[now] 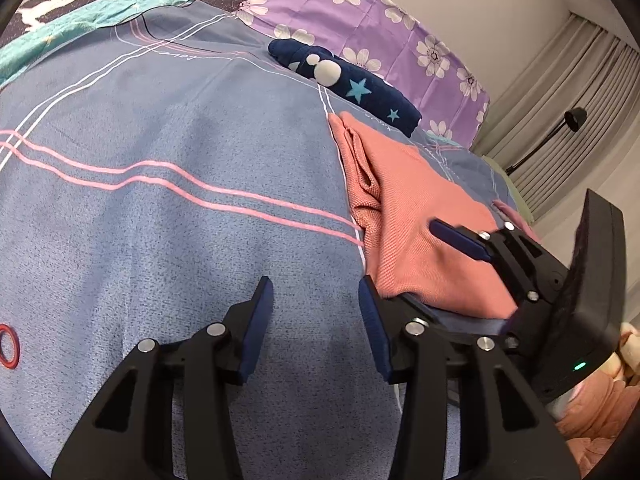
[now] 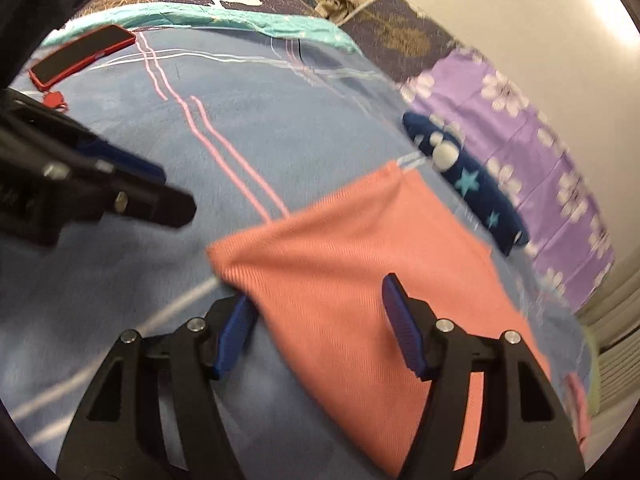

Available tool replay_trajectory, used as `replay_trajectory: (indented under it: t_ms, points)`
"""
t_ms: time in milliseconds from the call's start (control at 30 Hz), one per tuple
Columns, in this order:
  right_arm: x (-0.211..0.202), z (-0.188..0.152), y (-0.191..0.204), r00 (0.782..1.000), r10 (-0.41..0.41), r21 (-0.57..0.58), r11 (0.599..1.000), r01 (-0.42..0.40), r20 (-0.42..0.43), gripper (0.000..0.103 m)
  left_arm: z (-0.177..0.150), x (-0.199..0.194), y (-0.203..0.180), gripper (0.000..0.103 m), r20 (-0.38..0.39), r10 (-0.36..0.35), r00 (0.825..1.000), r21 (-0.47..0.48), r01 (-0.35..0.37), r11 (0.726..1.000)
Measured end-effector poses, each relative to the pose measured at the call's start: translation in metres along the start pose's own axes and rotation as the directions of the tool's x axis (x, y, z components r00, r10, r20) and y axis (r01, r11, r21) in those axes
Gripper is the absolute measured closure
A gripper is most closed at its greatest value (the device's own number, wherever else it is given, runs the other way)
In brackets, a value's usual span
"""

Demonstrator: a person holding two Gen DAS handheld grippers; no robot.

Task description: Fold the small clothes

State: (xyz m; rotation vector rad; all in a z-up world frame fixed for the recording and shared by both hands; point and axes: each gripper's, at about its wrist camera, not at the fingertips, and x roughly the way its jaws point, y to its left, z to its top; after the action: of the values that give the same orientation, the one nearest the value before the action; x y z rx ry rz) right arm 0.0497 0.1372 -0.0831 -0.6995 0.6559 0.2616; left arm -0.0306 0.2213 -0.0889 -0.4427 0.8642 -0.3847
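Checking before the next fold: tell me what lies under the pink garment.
The pink garment lies flat on the blue striped bedsheet, whose pink and white stripes run under its edge. The right gripper is open over it. Anything else beneath the fabric is covered.

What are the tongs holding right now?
Nothing. The left tongs are open over the blue bedsheet; the right tongs are open around the pink cloth's near edge, not pinching it.

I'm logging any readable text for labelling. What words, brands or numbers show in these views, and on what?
Blue bedsheet: small cursive script near the white lines at the top, seemingly "love", upside down and too small to be sure.
Navy star garment: stars and dots only, no words.
Pink garment: none.
Red phone: none legible.
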Motion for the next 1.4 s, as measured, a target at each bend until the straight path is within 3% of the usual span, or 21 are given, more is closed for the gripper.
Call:
replay_trajectory:
  t_ms: [33,100,167,333,400,467,567,700,900,967,1100,1400]
  points:
    - [0.004,0.004,0.006,1.0,-0.024,-0.025,0.999,0.024,0.018,0.052,0.0,-0.001,0.001,0.057,0.002,-0.006,1.0,-0.008,0.006,1.0]
    - [0.008,0.009,0.013,0.999,-0.042,-0.057,0.997,0.044,0.032,0.081,0.0,-0.002,0.005,0.057,0.005,-0.021,1.0,-0.03,0.022,0.999]
    - [0.008,0.009,0.012,0.998,-0.044,-0.055,0.997,0.047,0.044,0.088,0.001,-0.003,0.011,0.057,0.006,-0.048,0.999,-0.058,0.048,0.997]
    - [-0.011,0.007,-0.016,0.994,-0.014,0.074,0.997,0.006,0.108,0.092,0.013,0.001,0.012,0.054,-0.015,-0.085,0.996,-0.082,0.084,0.993]
    - [-0.018,0.006,-0.023,0.992,0.002,0.114,0.993,-0.016,0.125,0.092,0.022,0.005,0.009,0.054,-0.028,-0.132,0.991,-0.094,0.129,0.987]
    - [-0.017,0.005,-0.027,0.992,0.024,0.132,0.99,-0.041,0.123,0.092,0.038,0.014,0.004,0.053,-0.043,-0.213,0.976,-0.113,0.207,0.972]
    - [-0.017,0.004,-0.026,0.991,0.028,0.143,0.989,-0.046,0.128,0.092,0.063,0.038,-0.003,0.041,-0.073,-0.294,0.953,-0.144,0.282,0.949]
    - [-0.019,0.004,-0.031,0.99,0.035,0.18,0.982,-0.059,0.137,0.092,0.092,0.086,-0.011,0.04,-0.143,-0.357,0.923,-0.211,0.324,0.922]
    - [-0.021,0.001,-0.031,0.989,0.039,0.209,0.975,-0.07,0.146,0.092,0.126,0.139,-0.03,0.04,-0.207,-0.301,0.931,-0.171,0.269,0.948]
    - [-0.021,-0.001,-0.032,0.988,0.044,0.218,0.973,-0.076,0.149,0.092,0.135,0.149,-0.036,0.045,-0.224,-0.264,0.938,-0.148,0.235,0.961]
    - [-0.023,-0.003,-0.033,0.987,0.052,0.235,0.968,-0.088,0.155,0.092,0.145,0.164,-0.04,0.088,-0.254,-0.159,0.954,-0.086,0.142,0.986]
    - [-0.035,-0.008,-0.052,0.978,0.079,0.324,0.936,-0.139,0.191,0.092,0.156,0.144,-0.063,0.091,-0.19,-0.144,0.971,-0.007,0.145,0.989]
